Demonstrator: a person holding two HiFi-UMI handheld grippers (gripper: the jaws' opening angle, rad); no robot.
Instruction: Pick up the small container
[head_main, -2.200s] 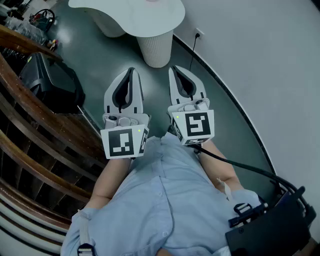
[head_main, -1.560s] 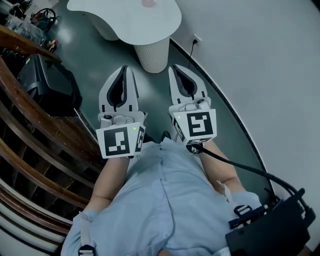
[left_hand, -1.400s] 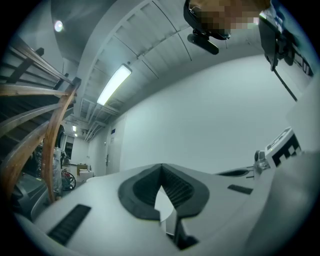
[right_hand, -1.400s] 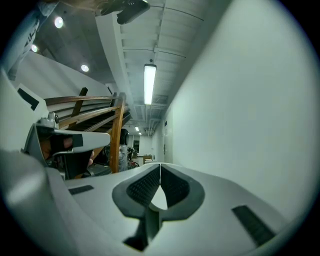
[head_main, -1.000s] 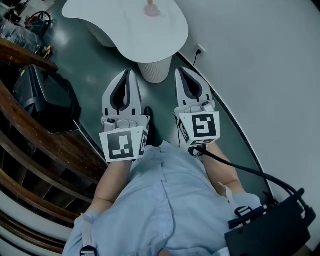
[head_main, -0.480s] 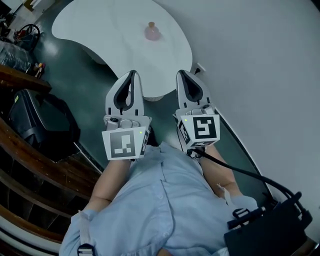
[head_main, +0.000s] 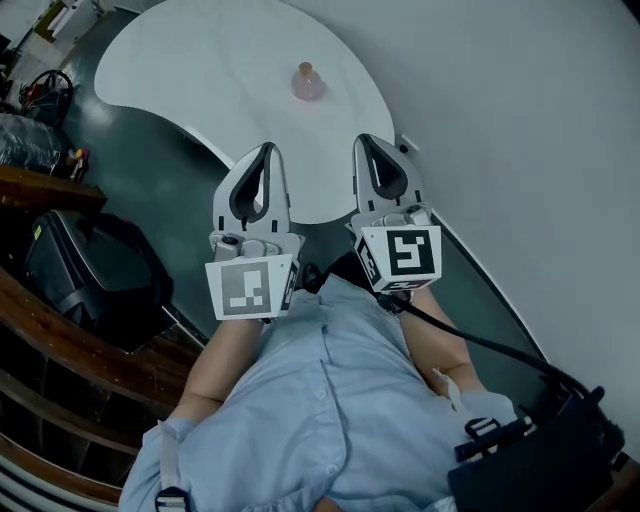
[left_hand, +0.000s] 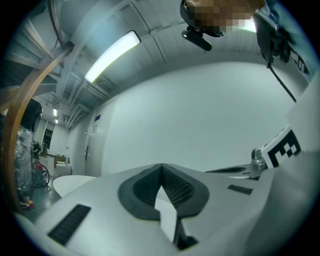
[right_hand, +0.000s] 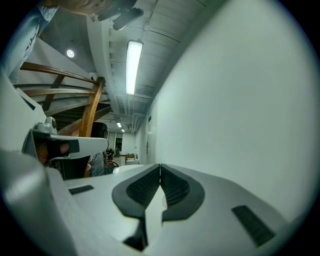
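Observation:
A small pink container (head_main: 307, 82) with a narrow neck stands on the white curved table (head_main: 220, 80), far side, in the head view. My left gripper (head_main: 266, 149) and right gripper (head_main: 364, 141) are held side by side in front of the person's chest, tips over the table's near edge, well short of the container. Both are shut with nothing between the jaws. In the left gripper view (left_hand: 161, 166) and the right gripper view (right_hand: 160, 166) the dark pads meet at the tips. The container does not show in either gripper view.
A grey wall (head_main: 520, 120) runs close along the right. A wall socket (head_main: 404, 144) with a cable sits beside the right gripper. A black case (head_main: 85, 275) and a wooden curved railing (head_main: 60, 350) lie to the left. Dark green floor (head_main: 170, 190) surrounds the table.
The person has walked forward: the table and the pink container have come nearer and lower in the head view. Both grippers stayed shut, side by side, and now reach the table's edge.

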